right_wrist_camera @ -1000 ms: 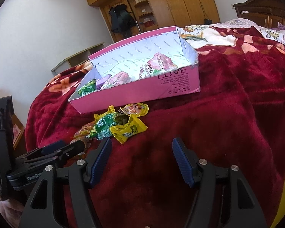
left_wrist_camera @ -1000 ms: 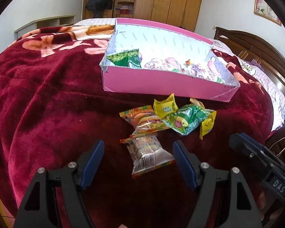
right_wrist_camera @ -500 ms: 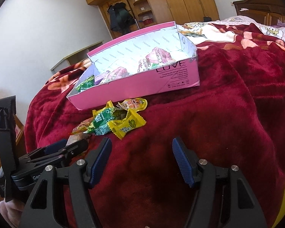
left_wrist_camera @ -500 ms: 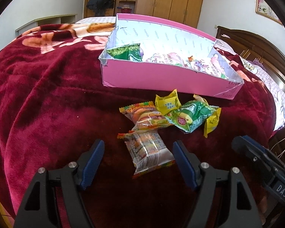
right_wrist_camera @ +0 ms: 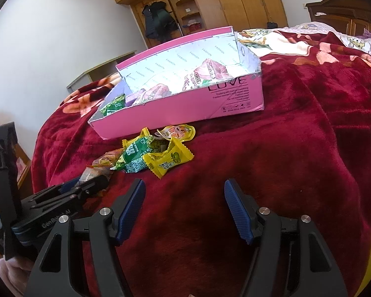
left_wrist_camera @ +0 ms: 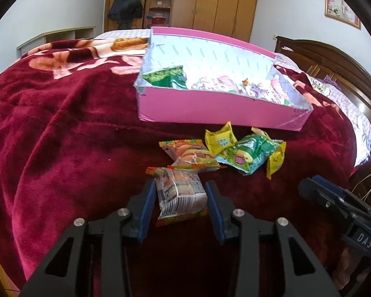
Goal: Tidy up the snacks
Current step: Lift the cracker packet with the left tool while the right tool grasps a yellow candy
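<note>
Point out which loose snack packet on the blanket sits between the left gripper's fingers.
The clear-wrapped cake packet, nearest the camera, sits between the left gripper pads. The orange, green and yellow packets lie beyond, nearer the pink box.

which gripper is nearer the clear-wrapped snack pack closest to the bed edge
Left. The left gripper has its fingers on either side of the clear-wrapped snack pack; the right gripper hangs open off to its right over bare blanket.

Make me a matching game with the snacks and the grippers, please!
Things:
1. clear snack pack
2. pink box
3. right gripper
4. green snack bag

Where or how:
a. open, with nothing between its fingers
b. lying loose on the blanket in front of the box
c. between the left gripper's fingers
d. already has snacks inside

Pairs: 1-c, 2-d, 3-a, 4-b
</note>
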The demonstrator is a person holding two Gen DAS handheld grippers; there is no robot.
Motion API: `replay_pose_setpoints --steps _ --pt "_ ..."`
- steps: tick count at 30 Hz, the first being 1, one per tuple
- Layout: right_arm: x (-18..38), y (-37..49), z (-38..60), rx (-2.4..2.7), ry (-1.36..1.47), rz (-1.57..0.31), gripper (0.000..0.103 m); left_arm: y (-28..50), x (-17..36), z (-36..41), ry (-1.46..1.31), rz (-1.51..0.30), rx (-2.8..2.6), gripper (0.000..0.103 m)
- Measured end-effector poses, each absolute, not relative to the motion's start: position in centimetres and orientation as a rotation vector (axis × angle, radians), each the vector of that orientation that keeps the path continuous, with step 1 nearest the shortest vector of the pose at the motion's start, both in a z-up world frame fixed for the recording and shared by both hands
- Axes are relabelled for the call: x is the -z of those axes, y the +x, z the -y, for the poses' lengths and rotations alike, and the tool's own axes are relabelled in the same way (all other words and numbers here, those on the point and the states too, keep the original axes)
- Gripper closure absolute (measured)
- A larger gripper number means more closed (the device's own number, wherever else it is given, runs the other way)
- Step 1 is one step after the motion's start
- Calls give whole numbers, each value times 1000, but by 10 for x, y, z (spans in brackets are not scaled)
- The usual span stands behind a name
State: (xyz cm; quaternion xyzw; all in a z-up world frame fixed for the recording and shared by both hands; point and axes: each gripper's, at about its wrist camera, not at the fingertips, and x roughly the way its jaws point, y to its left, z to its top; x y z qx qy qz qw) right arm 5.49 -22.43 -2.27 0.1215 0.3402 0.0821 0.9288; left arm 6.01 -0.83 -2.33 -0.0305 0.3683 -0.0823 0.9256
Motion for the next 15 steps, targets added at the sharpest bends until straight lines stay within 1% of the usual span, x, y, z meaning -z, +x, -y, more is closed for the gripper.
replay_pose_setpoints --steps 9,15 --pt "19 68 212 -181 158 -710 35 63 24 -14 -83 -737 88 62" --pt "20 88 201 -171 54 -716 35 65 30 -17 -93 -744 91 60"
